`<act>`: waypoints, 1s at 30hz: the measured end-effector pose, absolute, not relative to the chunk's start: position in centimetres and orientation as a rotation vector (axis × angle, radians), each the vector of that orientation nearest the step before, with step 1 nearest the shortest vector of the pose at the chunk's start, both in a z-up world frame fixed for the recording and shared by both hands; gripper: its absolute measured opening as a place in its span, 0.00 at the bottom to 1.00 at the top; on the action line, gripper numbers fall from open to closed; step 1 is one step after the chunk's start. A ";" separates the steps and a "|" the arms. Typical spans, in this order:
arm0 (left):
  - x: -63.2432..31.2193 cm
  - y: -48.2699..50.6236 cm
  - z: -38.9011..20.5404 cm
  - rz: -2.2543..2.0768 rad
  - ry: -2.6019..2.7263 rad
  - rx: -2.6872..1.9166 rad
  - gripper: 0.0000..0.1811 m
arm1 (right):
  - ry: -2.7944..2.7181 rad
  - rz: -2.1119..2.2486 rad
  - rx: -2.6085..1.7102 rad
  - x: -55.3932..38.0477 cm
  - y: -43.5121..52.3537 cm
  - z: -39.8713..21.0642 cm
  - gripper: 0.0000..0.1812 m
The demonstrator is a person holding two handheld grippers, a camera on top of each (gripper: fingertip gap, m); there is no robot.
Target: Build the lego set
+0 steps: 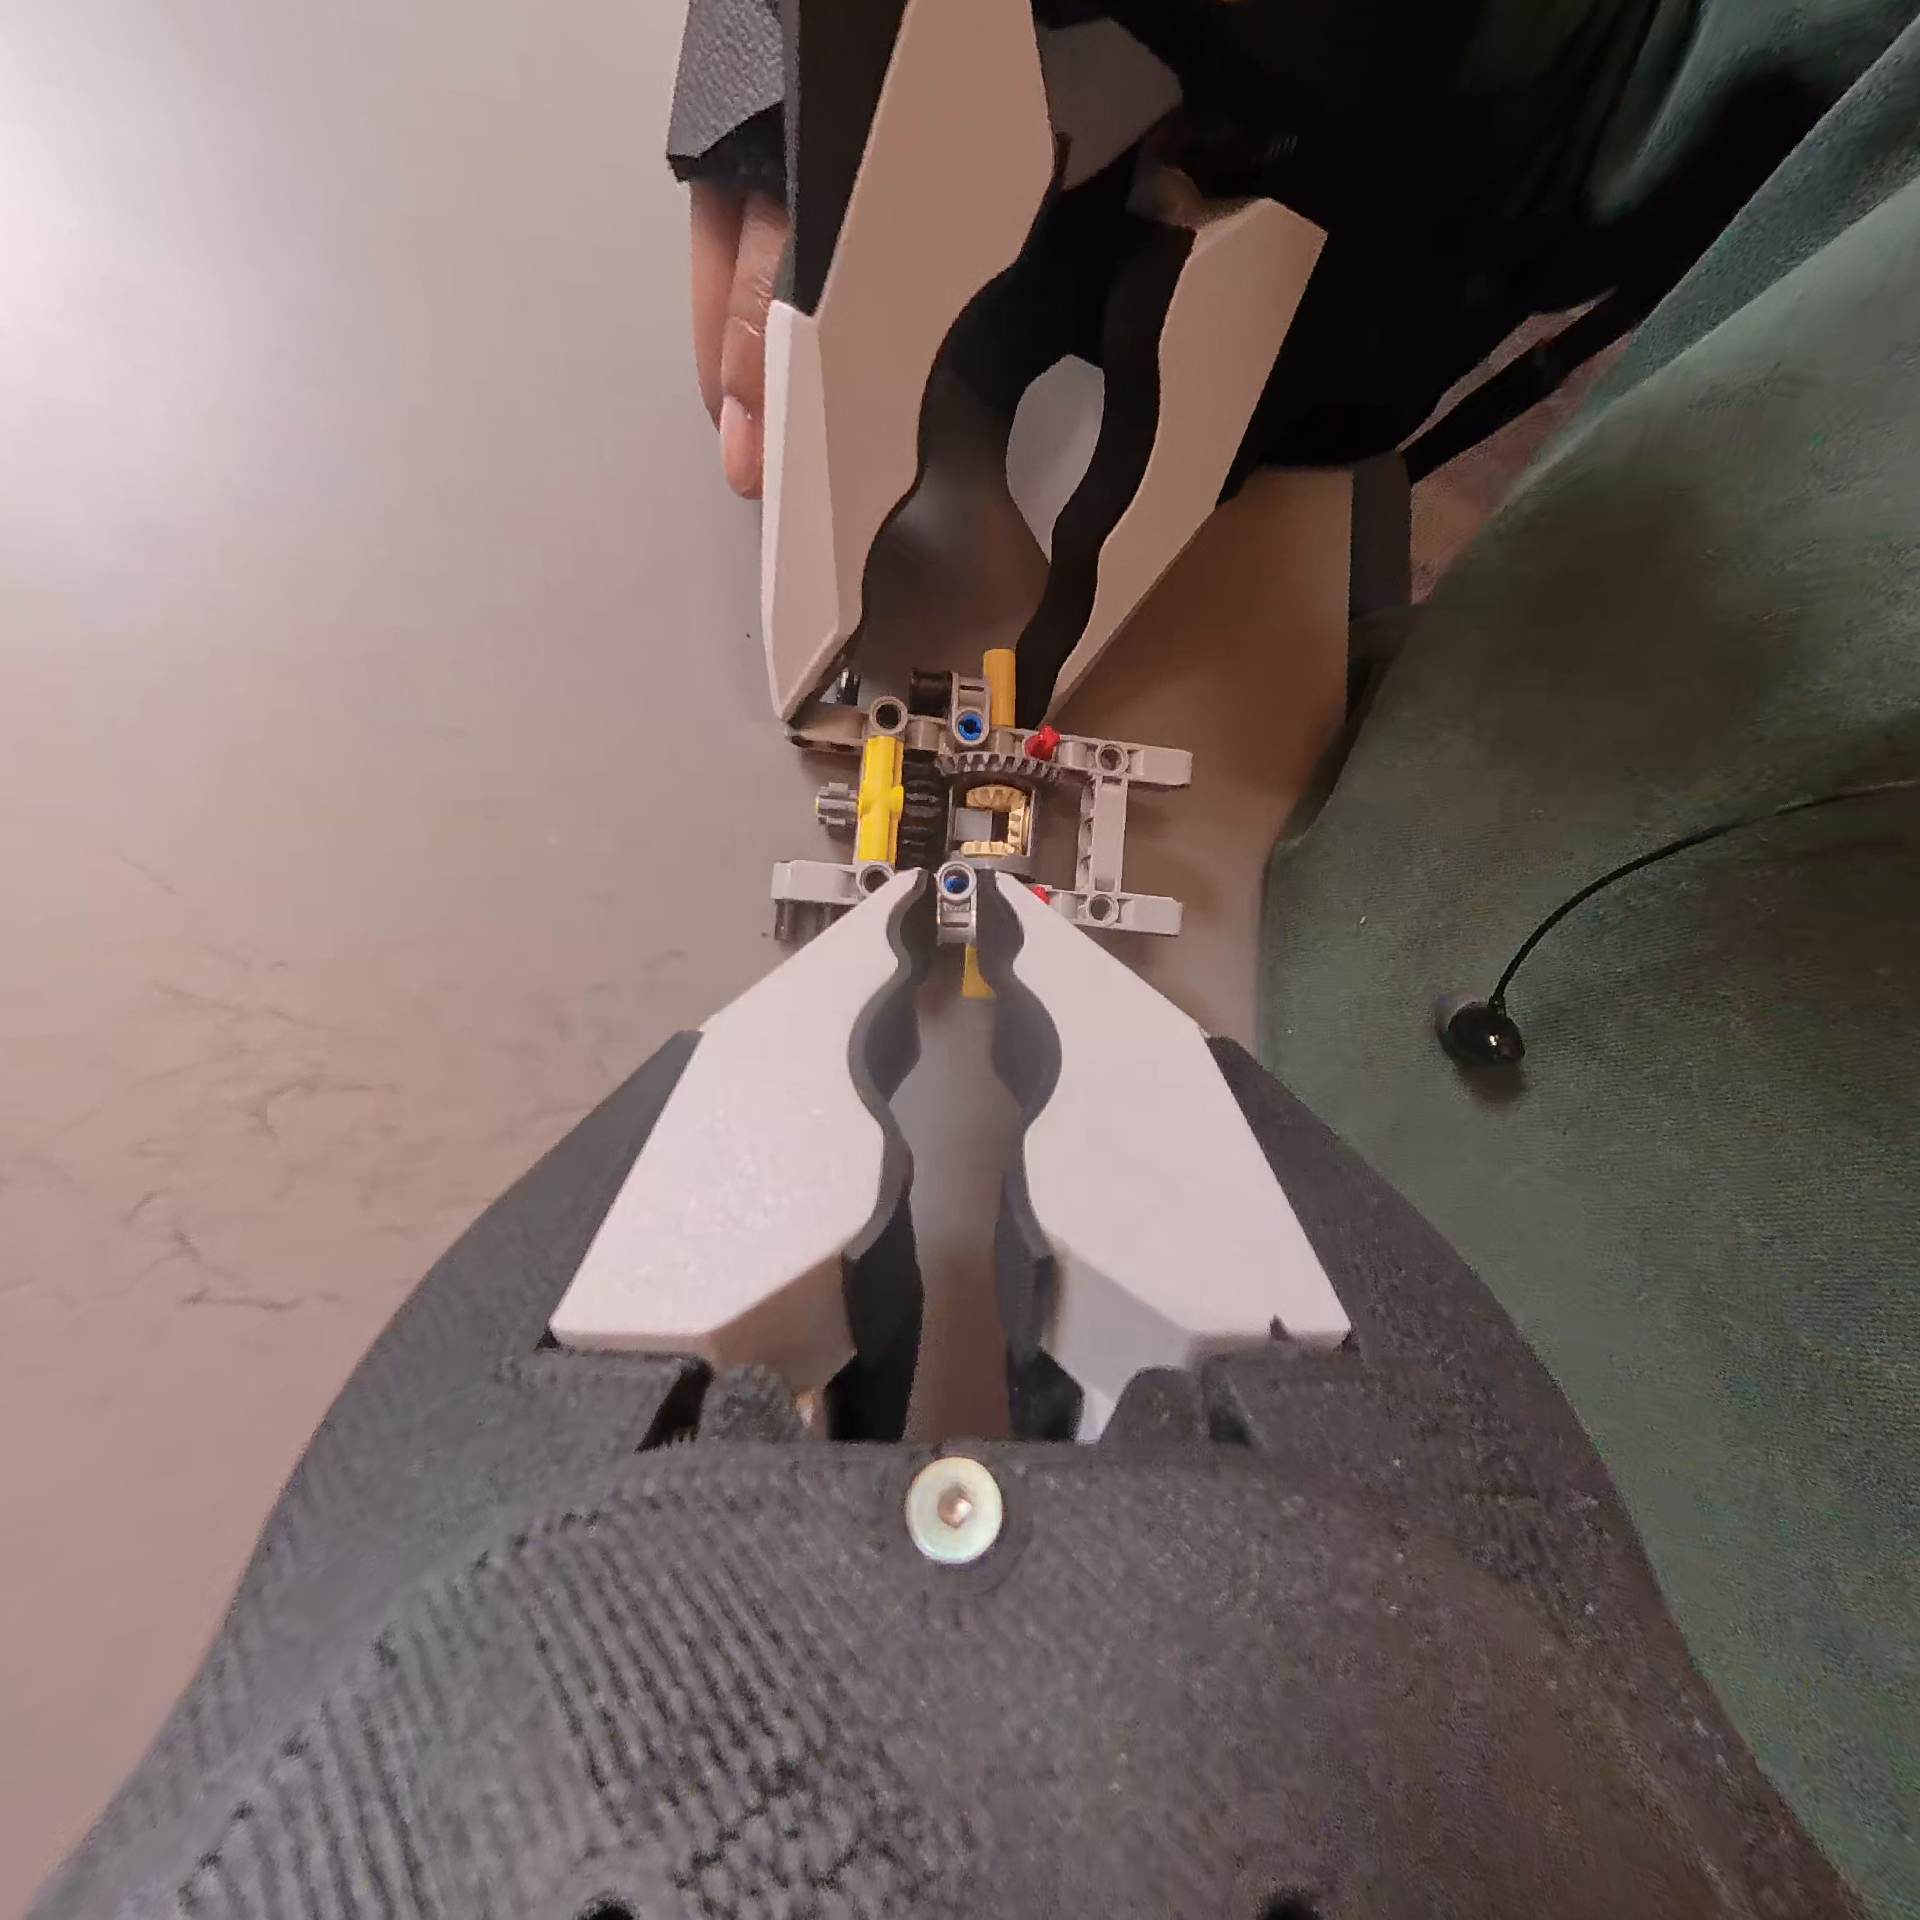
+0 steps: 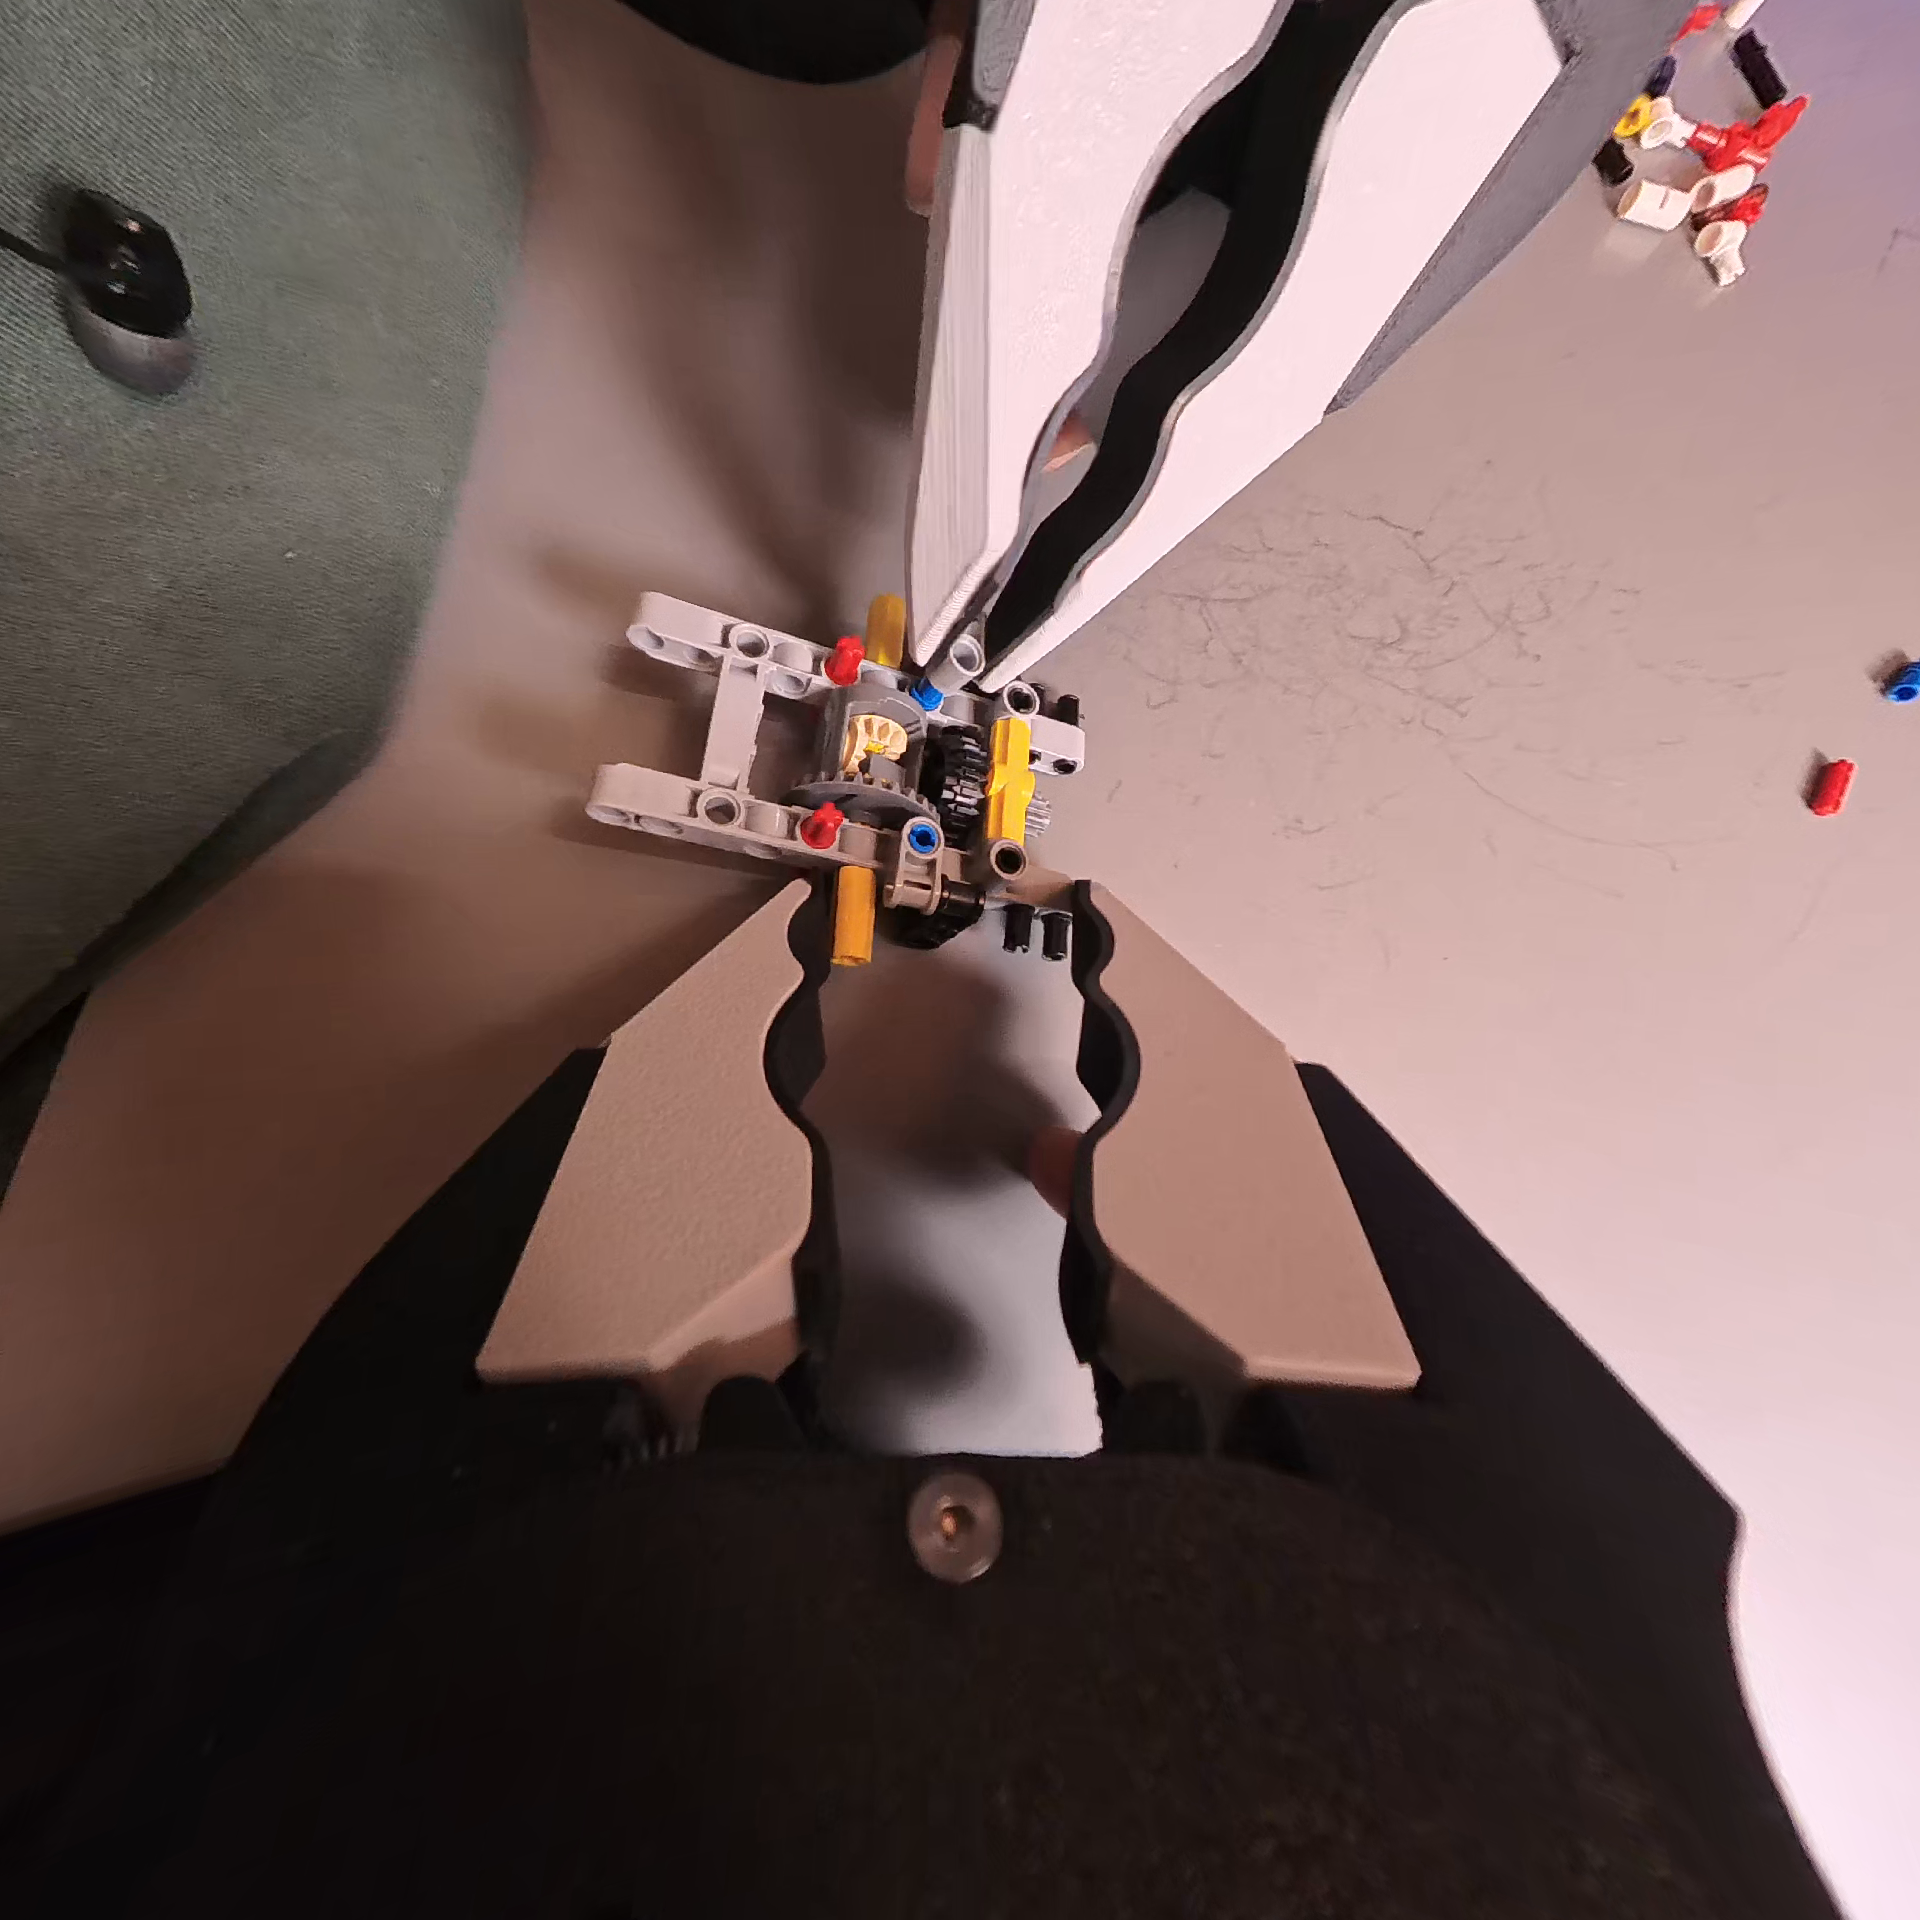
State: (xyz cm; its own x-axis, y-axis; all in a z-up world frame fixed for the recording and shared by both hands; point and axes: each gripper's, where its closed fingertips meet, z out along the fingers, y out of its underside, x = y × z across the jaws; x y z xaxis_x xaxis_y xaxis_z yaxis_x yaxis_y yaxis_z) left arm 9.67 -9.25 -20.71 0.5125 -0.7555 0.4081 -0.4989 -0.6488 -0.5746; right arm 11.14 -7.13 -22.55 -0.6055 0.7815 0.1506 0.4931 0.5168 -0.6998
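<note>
My left hand-held gripper is pinched on a small grey connector at the near edge of the lego assembly, with a yellow axle poking back between the fingers. The assembly sits on the pale desk, just beside the edge where a green cloth begins. It is a light-grey beam frame around a tan-and-grey gear cluster, with black gears, yellow pieces, blue pins and red pins.

From my right wrist view, the right hand-held gripper is spread wide, its tips either side of the assembly's near end, where a yellow axle and black gear stick out toward me. I cannot tell whether either tip touches.

Loose parts lie scattered on the desk well apart from the build, in red, white, yellow and black; a single red piece and a blue piece lie nearer. I see no container holding them. A black cable end rests on the cloth.
</note>
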 end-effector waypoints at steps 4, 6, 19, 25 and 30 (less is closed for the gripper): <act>9.9 -9.6 -20.8 -0.841 1.129 -2.380 0.03 | -2.317 0.864 -1.031 11.3 -7.2 -22.5 0.24; 9.9 -9.6 -20.8 -0.798 1.146 -2.374 0.03 | -2.316 0.862 -1.034 11.3 -7.2 -22.5 0.24; 9.9 -9.7 -21.0 -0.675 1.194 -2.416 0.04 | -2.314 0.858 -1.034 11.3 -7.2 -22.6 0.24; 10.0 -9.9 -21.1 -0.752 1.198 -2.482 0.04 | -2.313 0.865 -1.037 11.3 -7.1 -22.6 0.24; 12.1 -11.0 -21.4 -0.691 1.330 -2.416 0.03 | -2.237 0.743 -1.026 10.4 -5.7 -22.7 0.03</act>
State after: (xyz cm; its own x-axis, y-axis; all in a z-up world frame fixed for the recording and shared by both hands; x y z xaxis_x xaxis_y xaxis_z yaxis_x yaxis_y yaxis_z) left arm 12.07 -11.04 -21.40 0.4564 -0.8490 0.2663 -0.7060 -0.5277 -0.4723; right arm 10.44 -5.73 -22.71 -0.5479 0.7958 0.2579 0.4833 0.5528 -0.6789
